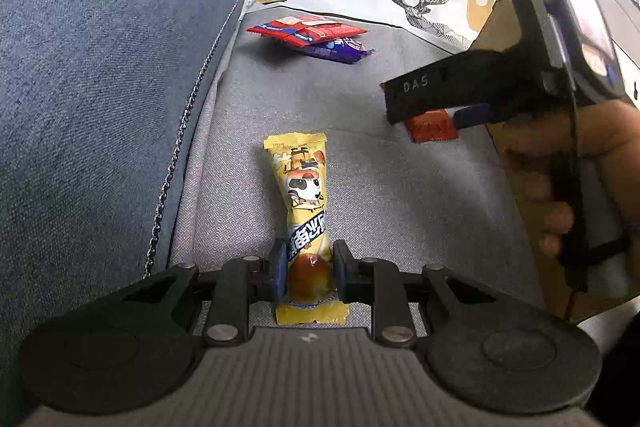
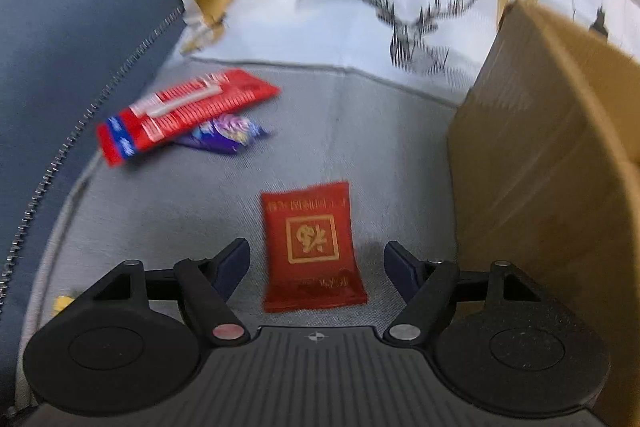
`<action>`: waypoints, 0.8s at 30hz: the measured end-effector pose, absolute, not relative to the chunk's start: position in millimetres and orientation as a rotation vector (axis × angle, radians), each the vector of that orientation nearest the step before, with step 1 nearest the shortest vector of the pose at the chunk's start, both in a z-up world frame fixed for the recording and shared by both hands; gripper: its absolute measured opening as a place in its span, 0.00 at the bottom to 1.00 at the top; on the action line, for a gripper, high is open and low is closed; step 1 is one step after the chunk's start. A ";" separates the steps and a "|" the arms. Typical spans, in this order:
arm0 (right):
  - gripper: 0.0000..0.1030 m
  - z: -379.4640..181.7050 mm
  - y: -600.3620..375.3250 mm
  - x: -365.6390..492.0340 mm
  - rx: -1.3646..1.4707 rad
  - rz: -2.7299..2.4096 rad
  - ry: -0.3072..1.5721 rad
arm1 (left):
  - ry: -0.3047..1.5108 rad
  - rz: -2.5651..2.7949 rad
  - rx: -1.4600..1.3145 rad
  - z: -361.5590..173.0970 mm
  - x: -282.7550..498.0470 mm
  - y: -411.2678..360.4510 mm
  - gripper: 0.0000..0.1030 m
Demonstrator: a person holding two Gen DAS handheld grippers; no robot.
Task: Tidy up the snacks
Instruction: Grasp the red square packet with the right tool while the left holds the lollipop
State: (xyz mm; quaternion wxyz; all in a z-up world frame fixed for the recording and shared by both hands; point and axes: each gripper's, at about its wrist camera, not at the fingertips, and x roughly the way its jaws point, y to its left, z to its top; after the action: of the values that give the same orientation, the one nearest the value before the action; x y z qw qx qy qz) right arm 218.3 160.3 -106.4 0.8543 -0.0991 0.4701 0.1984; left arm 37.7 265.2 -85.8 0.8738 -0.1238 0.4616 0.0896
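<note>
While fingers point(image 2: 400, 269) straddle it, red packet point(image 2: 314, 251) lies untouched (flat).

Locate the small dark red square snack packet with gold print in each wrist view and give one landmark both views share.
Left wrist view: the dark red packet lies right of centre on the grey cushion, partly hidden under the right gripper.
Right wrist view: it lies at bottom centre, between the open jaws, untouched.
Shared landmark: the brown cardboard box, just right of the packet.

Glossy yellow plastic wrapper point(image 1: 306, 203), matt woven grey cushion point(image 1: 248, 155), brown cardboard box point(image 2: 540, 155), metal zipper point(image 1: 176, 163).
</note>
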 end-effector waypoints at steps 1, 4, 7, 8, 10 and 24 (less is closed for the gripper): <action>0.68 -110.7 160.4 219.5 -0.204 0.425 1.004 | 0.965 0.185 -0.260 -85.9 37.7 265.8 0.26; 0.44 -110.0 157.6 214.5 -0.193 0.469 0.980 | 0.964 0.183 -0.263 -85.3 37.3 266.0 0.26; 0.43 -104.8 153.0 207.0 -0.163 0.513 1.005 | 0.965 0.182 -0.265 -85.0 37.3 265.9 0.26; 0.43 -100.6 151.1 201.9 -0.163 0.524 1.002 | 0.964 0.181 -0.266 -84.7 36.4 265.9 0.26; 0.43 -88.6 148.4 188.4 -0.190 0.554 0.973 | 0.960 0.181 -0.267 -83.9 35.1 265.8 0.26; 0.43 -37.0 88.7 56.3 -0.265 0.721 0.906 | 0.968 0.127 -0.289 -76.5 26.7 264.6 0.25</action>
State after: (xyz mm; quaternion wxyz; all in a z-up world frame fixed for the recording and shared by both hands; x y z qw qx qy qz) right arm 56.3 88.7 -37.0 0.8289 -0.1249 0.4266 0.3396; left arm 26.7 264.6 -76.5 0.8731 -0.1385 0.4634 0.0607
